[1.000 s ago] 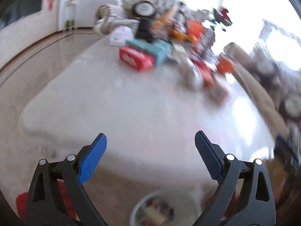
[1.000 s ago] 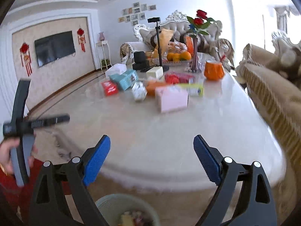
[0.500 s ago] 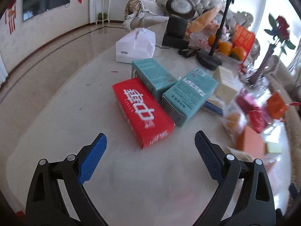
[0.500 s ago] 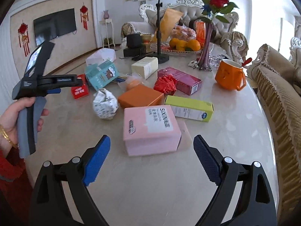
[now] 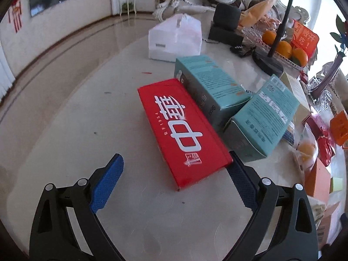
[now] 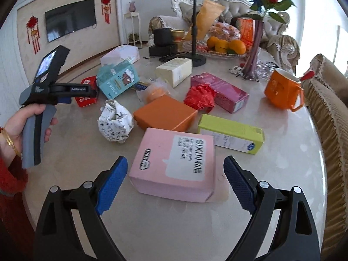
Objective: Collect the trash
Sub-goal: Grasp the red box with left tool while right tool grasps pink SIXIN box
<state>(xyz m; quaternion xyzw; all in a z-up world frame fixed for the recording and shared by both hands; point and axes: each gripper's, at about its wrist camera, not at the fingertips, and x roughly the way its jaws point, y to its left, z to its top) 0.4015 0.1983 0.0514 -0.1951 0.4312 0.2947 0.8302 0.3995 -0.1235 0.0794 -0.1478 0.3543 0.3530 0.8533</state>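
A red box (image 5: 180, 130) with white characters lies flat on the marble table (image 5: 76, 113). My left gripper (image 5: 174, 174) is open around the box's near end: the right finger sits by its corner and the left finger stands well clear. In the right wrist view a pink box (image 6: 174, 161) lies between the wide-open fingers of my right gripper (image 6: 175, 169), with neither pad touching it. That view also shows the left gripper (image 6: 87, 91) in a person's hand (image 6: 32, 117), over the red box (image 6: 86, 102).
Two teal boxes (image 5: 208, 87) and a white tissue pack (image 5: 174, 39) lie beyond the red box. Around the pink box are a crumpled paper ball (image 6: 115, 124), an orange box (image 6: 165, 113), a lime box (image 6: 230, 134), a red wrapper (image 6: 200, 96) and an orange mug (image 6: 282, 91).
Both grippers have moved forward from the table's edge, above a waste bin, to low over the boxes. The bin has left both views. The jaws stayed wide.
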